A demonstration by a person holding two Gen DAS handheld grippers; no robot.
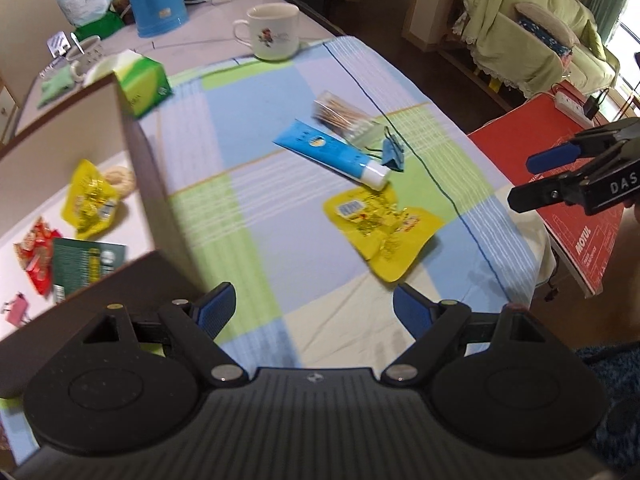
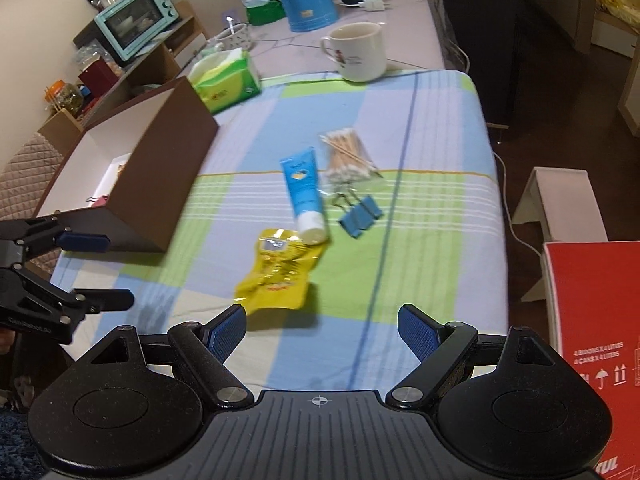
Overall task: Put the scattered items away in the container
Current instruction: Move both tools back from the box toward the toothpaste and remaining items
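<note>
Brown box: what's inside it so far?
In the brown box lie a yellow packet, a ring-shaped biscuit, a red wrapper, a green sachet and a pink clip. The near wall hides the rest of the floor.

Green-draped sofa (image 1: 536, 36) beside bright window (image 1: 628, 36).

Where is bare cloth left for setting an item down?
Free: the stretch between the brown box and the blue tube, and the near edge in front of both open grippers, left and right. Crowded: tube, yellow packet, cotton swabs and blue binder clip cluster mid-cloth.
</note>
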